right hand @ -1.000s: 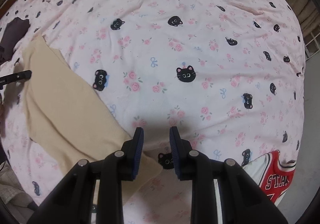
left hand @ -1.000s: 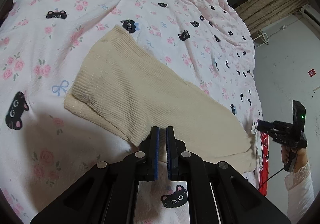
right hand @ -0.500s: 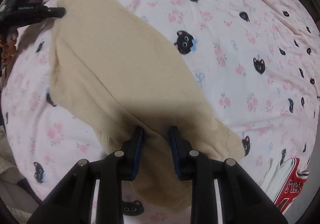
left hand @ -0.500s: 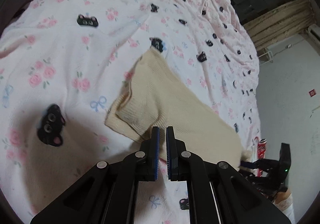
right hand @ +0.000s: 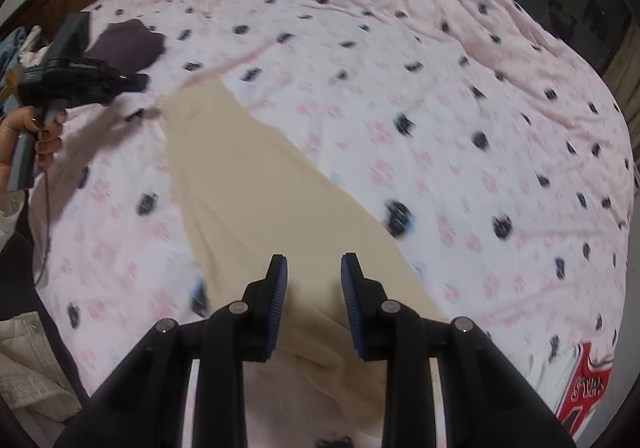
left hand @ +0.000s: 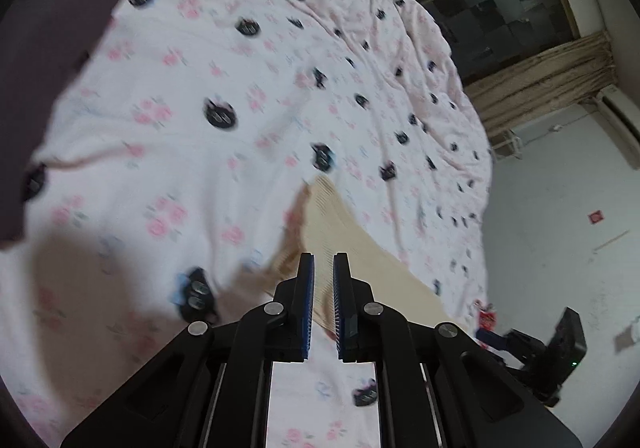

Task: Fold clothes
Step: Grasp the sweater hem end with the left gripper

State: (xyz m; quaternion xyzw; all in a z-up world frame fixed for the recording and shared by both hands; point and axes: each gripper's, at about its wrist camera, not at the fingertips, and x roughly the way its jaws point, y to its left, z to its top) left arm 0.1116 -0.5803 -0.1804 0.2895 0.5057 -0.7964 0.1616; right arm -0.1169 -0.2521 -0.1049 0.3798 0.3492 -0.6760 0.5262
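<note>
Cream ribbed-knit fabric, a long cream garment (right hand: pixel 256 208), lies stretched across the pink bed cover printed with black cat faces and roses (right hand: pixel 440 108), running diagonally from the far left toward the near edge, so that its two ends sit under the two hands. The left claw (left hand: pixel 323 288) is nearly closed, its blue pads a narrow slit apart, with the garment's ribbed end (left hand: pixel 332 216) lying beneath and ahead of it; whether a thin edge of cloth is pinched there cannot be told through the blur. From the right wrist view that same claw (right hand: pixel 136 82) shows at the far left, gripped by a hand (right hand: pixel 36 136), its tip near but apart from the garment's far corner. The right claw (right hand: pixel 314 284) stands partly open above the near end of the knit, its pads apart and pressing nothing. Keeping one tool at each end suits drawing the cloth flat before a fold is made, which seems to be the step in hand. Farther out, a dark purple cloth (right hand: pixel 128 44) lies near the headboard, and a red and white jersey (right hand: pixel 580 388) sits at the bed's near right edge, likely waiting their turn.
</note>
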